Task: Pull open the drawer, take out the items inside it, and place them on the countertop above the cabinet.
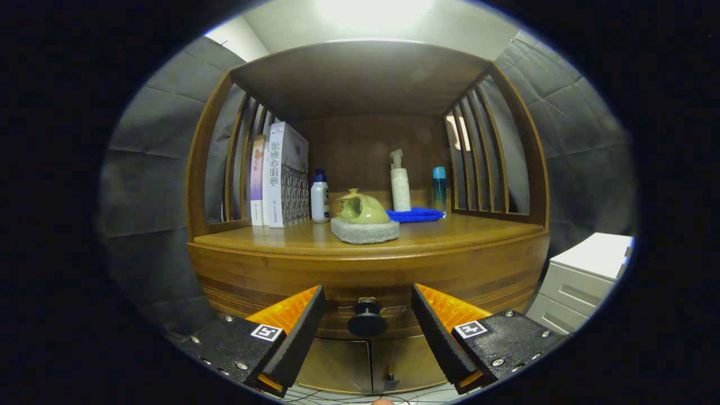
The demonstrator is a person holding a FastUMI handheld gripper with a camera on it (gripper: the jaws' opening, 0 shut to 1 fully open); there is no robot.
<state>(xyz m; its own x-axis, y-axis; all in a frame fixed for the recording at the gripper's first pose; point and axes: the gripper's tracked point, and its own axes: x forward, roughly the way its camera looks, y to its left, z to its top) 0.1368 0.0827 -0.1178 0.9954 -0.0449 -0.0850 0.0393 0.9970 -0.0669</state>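
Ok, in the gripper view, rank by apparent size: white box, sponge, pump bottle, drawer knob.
White box, sponge, pump bottle, then drawer knob, which sits nearest, between the open fingers, so looks enlarged.

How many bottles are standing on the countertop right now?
3: a white bottle beside the books, a pump bottle behind the blue cloth, a teal bottle by the right slats. The books may hide others.

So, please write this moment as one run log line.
phase: approach | gripper: open, fingers either side of drawer knob, not touching | drawer: closed | countertop: sponge, bottles
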